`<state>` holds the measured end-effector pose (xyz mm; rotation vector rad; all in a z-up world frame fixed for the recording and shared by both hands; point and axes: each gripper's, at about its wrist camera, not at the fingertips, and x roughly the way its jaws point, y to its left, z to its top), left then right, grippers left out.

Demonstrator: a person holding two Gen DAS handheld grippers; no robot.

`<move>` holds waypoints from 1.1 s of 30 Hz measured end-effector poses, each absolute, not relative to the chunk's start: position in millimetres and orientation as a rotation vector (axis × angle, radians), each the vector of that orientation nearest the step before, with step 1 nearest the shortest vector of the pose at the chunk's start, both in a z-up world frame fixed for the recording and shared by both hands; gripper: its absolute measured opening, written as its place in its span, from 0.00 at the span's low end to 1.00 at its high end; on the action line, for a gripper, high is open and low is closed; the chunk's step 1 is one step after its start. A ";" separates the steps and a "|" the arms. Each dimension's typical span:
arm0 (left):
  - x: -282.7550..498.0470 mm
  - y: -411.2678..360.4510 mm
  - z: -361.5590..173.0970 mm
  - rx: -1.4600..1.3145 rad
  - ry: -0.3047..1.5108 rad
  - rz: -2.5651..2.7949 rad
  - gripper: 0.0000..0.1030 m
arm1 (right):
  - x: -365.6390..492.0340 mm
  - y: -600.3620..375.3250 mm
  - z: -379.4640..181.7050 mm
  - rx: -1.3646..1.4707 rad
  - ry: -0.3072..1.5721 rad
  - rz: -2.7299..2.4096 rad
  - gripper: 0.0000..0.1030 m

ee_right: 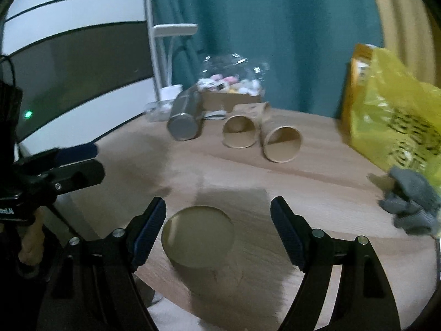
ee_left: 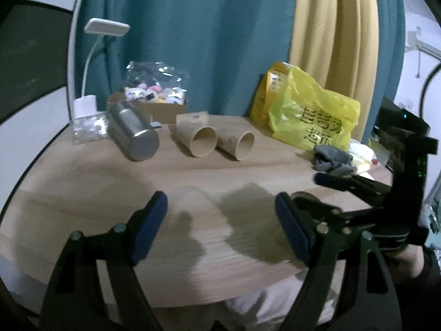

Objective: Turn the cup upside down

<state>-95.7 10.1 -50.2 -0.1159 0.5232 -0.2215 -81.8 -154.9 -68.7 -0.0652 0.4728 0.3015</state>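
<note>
**Cup standing base-up at desk's near edge**

Right hand-held gripper (ee_right: 217,231): jaws wide apart, astride the cup (ee_right: 199,251), touching nothing. The cup stands on the desk (ee_right: 317,182), flat base uppermost. Left hand-held gripper (ee_left: 220,227): wide open, empty, above bare desk. Two more cups (ee_right: 238,132) lie on their sides beyond.

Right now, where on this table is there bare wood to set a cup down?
The widest bare patch is the table middle, between the lying paper cups and the left gripper. Crowded: the back edge with the steel tumbler, and the yellow bag and grey cloth at right. A paper cup sits between the right gripper fingers.
</note>
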 end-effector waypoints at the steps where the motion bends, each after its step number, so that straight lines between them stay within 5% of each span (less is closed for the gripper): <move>1: -97.6 12.3 -51.3 -0.115 0.521 -0.208 0.79 | -86.6 -155.6 -68.1 -0.060 0.468 0.282 0.79; 33: -105.2 9.6 -60.9 -0.073 0.524 -0.114 0.80 | -130.5 -171.2 -76.9 0.035 0.416 0.057 0.79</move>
